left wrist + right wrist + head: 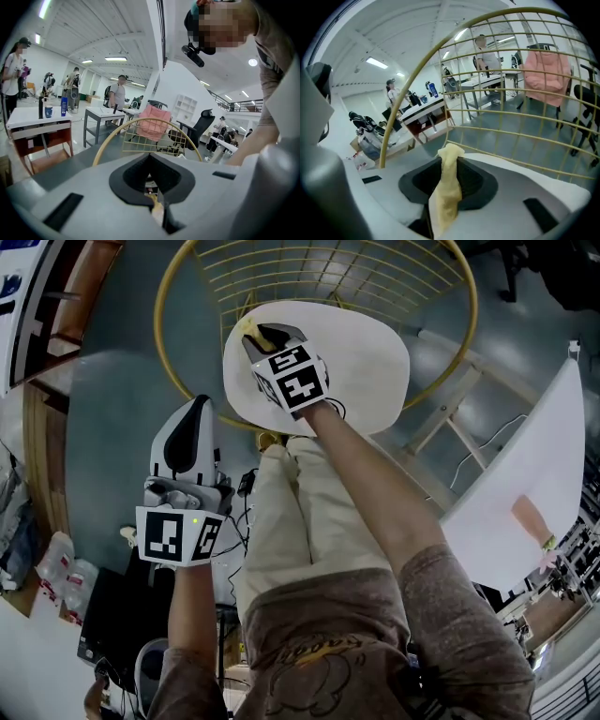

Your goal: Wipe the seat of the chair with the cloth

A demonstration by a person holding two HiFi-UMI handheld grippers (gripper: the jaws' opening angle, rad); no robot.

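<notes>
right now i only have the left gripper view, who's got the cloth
observer: The right gripper is shut on the yellow cloth, which sticks up between its jaws.
operator: is it at the seat yet
observer: Yes, it is over the far left part of the white seat, close to the gold wire backrest. I cannot tell whether the cloth presses on the seat.
operator: and where's my left gripper
observer: The left gripper is off the seat, above the floor, left of the person's trouser leg.
</notes>
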